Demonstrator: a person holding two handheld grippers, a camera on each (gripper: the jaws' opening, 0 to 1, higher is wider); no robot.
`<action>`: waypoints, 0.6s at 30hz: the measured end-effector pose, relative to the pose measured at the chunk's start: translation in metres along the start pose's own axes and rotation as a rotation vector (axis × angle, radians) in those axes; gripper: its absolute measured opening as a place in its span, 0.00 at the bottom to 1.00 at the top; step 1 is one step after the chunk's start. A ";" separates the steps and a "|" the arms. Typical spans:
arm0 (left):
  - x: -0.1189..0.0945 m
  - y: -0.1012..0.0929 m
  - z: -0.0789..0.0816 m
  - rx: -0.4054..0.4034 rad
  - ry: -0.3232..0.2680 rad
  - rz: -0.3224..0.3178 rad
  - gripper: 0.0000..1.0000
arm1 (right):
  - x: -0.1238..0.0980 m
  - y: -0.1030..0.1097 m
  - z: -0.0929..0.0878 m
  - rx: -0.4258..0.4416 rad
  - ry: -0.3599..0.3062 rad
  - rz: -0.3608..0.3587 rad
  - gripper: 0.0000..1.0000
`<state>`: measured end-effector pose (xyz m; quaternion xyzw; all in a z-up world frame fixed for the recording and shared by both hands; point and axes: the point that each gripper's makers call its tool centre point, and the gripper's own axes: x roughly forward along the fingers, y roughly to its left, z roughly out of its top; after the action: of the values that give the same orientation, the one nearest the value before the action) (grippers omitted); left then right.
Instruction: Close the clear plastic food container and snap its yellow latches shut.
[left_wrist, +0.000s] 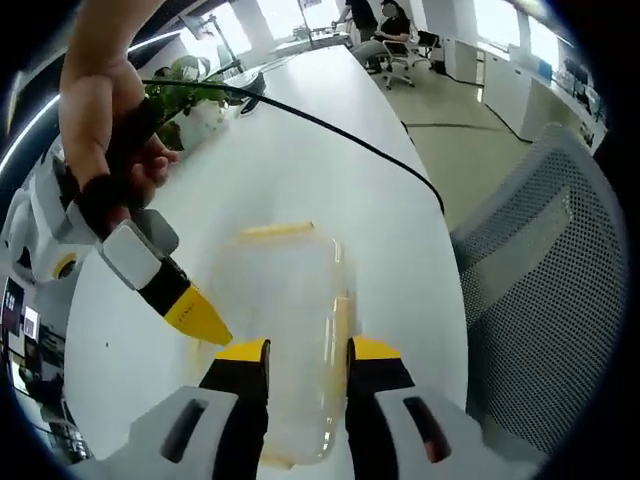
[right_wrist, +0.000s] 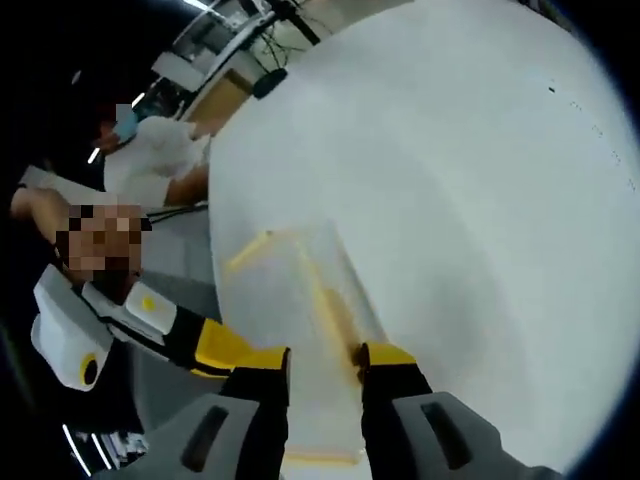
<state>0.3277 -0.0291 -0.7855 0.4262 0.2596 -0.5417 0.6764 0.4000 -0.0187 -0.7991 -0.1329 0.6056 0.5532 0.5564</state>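
Box (left_wrist: 285, 330) runs 12 to 6 between the narrow left tongs (left_wrist: 308, 350); right tongs (right_wrist: 325, 358), narrow, straddle its 6 o'clock latch (right_wrist: 335, 315).

In the left gripper view we see our left gripper (left_wrist: 308, 352): two black jaws with bright yellow tips, each rising from a pale grey housing with a dark oval slot. Our right gripper (left_wrist: 198, 314) enters from the left, with a yellow wedge-shaped tip, a black neck, a light grey block and a white body bearing a small yellow ring. A bare hand (left_wrist: 105, 115) grips its black handle, and a thin black cable (left_wrist: 330, 130) trails away from it.

In the right gripper view, our right gripper (right_wrist: 325, 358) has the same build: black jaws, yellow tips, grey slotted housings.
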 end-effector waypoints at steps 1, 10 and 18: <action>0.000 -0.001 0.001 0.002 0.000 0.002 0.28 | 0.000 0.000 0.000 -0.004 -0.006 -0.010 0.27; 0.000 -0.001 0.002 0.010 0.017 0.009 0.29 | -0.001 0.003 0.002 -0.011 -0.037 -0.024 0.30; -0.004 -0.001 -0.001 0.052 0.022 0.021 0.30 | -0.001 0.007 0.004 -0.079 -0.078 -0.040 0.33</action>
<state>0.3257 -0.0260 -0.7828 0.4525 0.2482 -0.5363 0.6678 0.3970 -0.0129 -0.7936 -0.1453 0.5584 0.5701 0.5849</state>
